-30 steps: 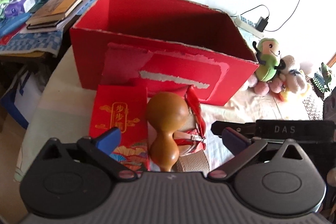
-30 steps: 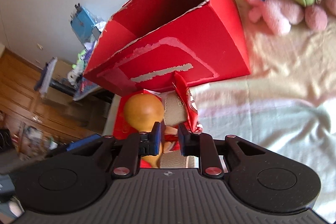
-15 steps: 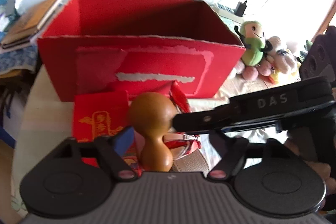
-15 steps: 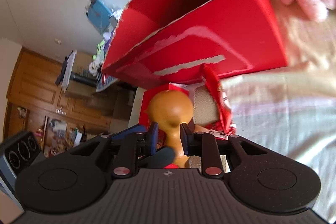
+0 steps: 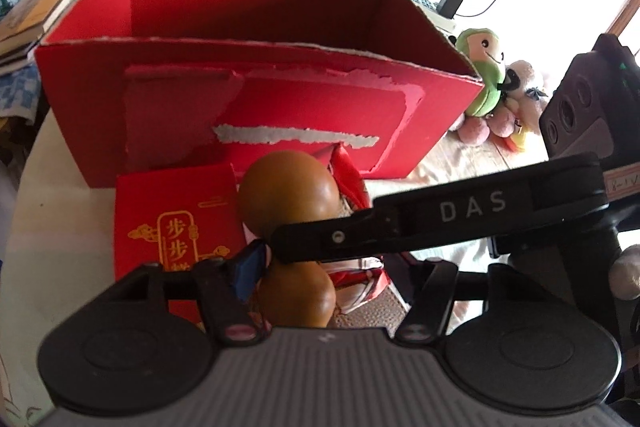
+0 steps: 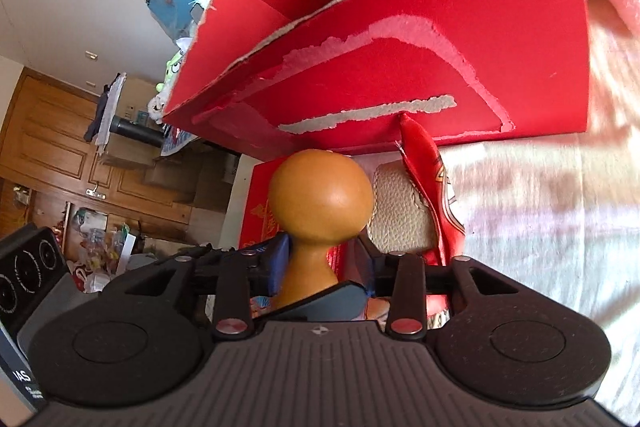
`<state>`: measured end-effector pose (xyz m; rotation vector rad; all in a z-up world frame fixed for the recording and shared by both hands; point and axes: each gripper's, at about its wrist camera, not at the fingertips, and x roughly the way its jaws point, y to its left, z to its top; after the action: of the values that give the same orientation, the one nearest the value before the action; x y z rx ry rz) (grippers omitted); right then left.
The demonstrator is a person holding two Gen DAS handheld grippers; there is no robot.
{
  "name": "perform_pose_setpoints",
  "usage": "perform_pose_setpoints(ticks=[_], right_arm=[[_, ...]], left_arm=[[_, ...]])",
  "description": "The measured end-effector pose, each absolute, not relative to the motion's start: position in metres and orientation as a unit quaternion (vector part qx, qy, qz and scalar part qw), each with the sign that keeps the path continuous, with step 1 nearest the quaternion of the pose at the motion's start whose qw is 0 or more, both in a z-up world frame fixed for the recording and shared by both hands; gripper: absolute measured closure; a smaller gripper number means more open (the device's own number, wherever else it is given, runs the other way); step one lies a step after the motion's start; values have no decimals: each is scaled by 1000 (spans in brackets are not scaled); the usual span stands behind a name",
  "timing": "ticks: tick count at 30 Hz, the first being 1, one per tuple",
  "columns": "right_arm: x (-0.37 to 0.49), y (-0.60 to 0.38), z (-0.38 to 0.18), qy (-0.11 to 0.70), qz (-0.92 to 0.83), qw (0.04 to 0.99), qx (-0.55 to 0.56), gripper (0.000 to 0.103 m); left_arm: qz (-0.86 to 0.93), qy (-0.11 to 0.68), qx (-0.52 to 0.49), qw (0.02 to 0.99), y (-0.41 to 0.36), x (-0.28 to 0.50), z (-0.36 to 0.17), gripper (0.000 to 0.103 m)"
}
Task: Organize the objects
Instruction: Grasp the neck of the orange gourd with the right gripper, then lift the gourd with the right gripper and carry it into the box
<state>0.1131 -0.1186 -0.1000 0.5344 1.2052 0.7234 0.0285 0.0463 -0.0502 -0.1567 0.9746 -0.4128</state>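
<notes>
The brown gourd [image 5: 289,202] stands upright in the middle of it all, narrow waist sitting between the jaws of both grippers, just in front of the torn red cardboard box [image 5: 256,99] and beside a red envelope [image 5: 168,223] with gold lettering. The left gripper [image 5: 332,267] has just been closing and its blue pad is right up against the waist, though I can't tell if it's actually pinching yet. The right gripper [image 6: 322,259] has just been opening, its jaws released with gaps either side of the neck, a red snack packet [image 6: 432,187] and a beige textured thing past them on the table [image 6: 540,227].
</notes>
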Motion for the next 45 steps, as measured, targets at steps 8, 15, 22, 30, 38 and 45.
perform_pose_setpoints(ticks=[8, 15, 22, 30, 38, 45], right_arm=[[112, -127, -92, 539, 334, 733, 246, 71], [101, -135, -76, 519, 330, 758, 218, 71], [94, -159, -56, 498, 303, 775, 242, 71], [77, -193, -21, 450, 236, 818, 269, 71], [91, -198, 20, 380, 224, 860, 256, 71], [158, -171, 28, 372, 273, 856, 233, 71]], left_arm=[[-240, 461, -76, 851, 56, 30, -37, 51], [-295, 447, -47, 843, 44, 29, -22, 53], [-374, 416, -30, 828, 31, 34, 0, 53], [-462, 364, -7, 809, -3, 45, 28, 52], [-473, 293, 0, 831, -10, 62, 71, 50], [-409, 293, -9, 864, 14, 113, 79, 49]])
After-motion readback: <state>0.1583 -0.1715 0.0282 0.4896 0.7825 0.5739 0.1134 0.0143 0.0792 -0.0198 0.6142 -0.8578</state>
